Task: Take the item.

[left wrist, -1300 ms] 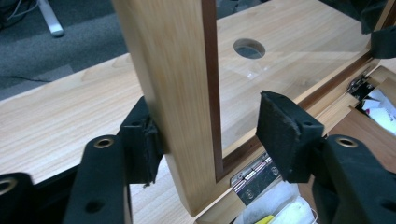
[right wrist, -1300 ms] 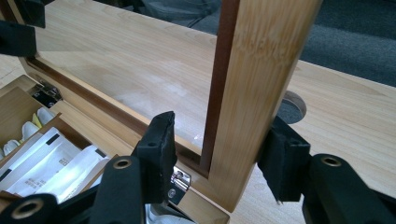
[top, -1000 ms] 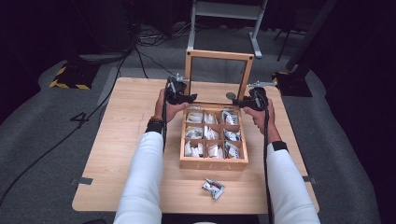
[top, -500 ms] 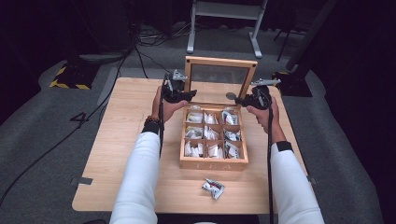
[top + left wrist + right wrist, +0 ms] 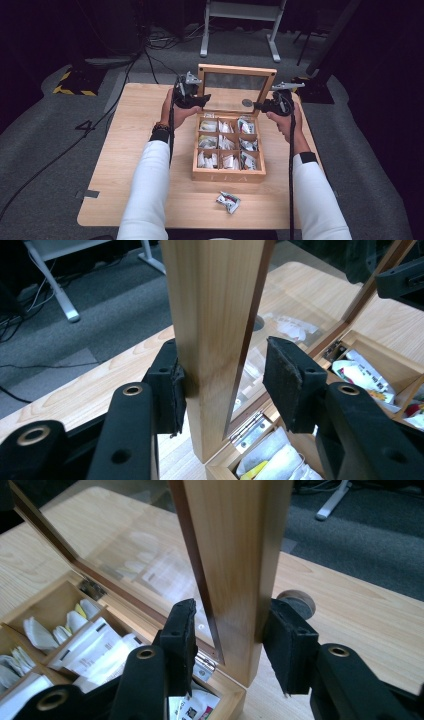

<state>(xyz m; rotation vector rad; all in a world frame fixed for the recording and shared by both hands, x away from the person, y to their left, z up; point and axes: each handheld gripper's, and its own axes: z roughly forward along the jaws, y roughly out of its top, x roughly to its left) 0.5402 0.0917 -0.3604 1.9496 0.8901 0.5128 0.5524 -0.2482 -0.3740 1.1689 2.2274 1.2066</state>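
In the high view the glass lid is raised higher than a second ago, near upright at the tea box's back edge, between the left gripper and right gripper; in the left gripper view, then the right gripper view, jaws that have just been closing are seen astride a lid rail, outer pad touching, inner pad apart, so the opening is judged nearly done

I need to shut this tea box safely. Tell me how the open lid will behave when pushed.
The lid is a wood frame, so probably stiff. Its glass pane looks fragile and might crack if dropped. It stands upright on small hinges, so a light push will likely swing it down onto the box.
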